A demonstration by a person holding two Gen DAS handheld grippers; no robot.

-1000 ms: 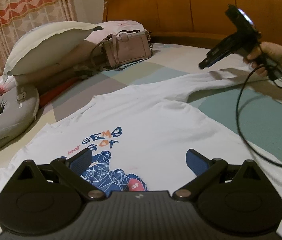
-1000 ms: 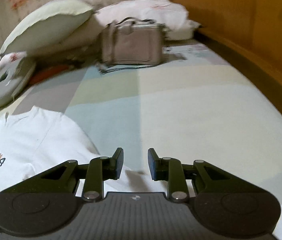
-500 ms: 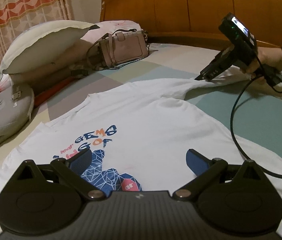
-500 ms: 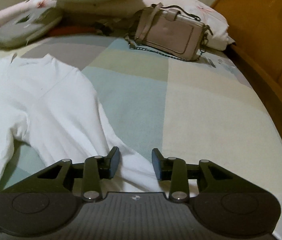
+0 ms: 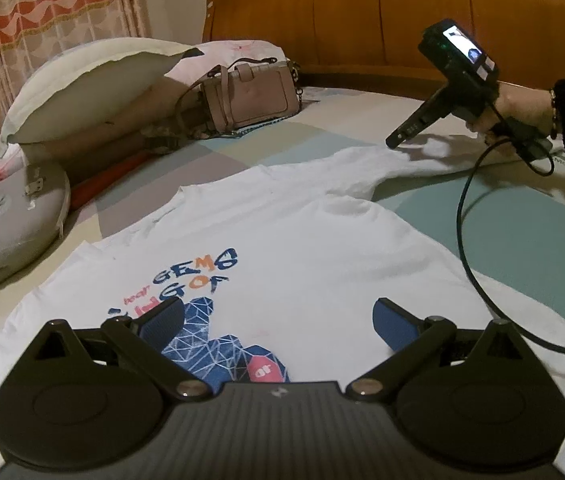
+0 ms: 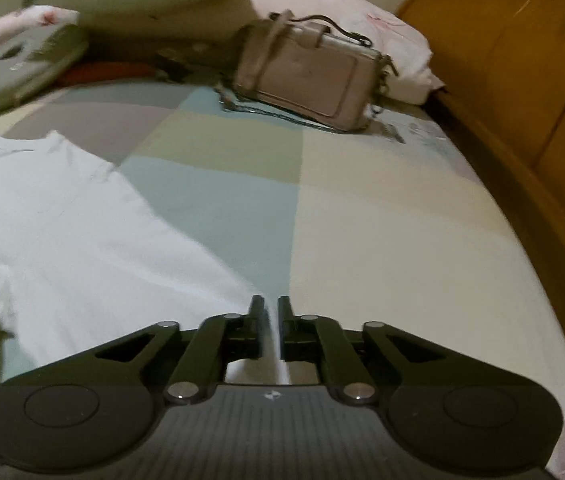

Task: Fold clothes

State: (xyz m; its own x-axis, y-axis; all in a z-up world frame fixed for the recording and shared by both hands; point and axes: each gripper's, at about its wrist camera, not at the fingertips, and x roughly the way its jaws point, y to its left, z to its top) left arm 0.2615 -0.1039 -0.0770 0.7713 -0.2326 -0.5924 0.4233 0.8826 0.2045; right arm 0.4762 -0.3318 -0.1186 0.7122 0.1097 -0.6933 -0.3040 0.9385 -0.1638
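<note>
White long-sleeved shirt [image 5: 302, 248] spread flat, print up, on patchwork bed [image 5: 522, 232]; collar toward the pillows, one sleeve [image 5: 414, 160] stretched out toward the wooden headboard [image 5: 382, 12]. Left claw [image 5: 278, 320] wide apart, empty, hovering low over the blue print. Right claw [image 6: 270, 312] nearly together, pinching a thin ridge of sleeve fabric, angled down at the bed, gripped by a hand [image 5: 522, 110] in a dark sleeve. Beige handbag [image 6: 314, 80] near the pillows.
</note>
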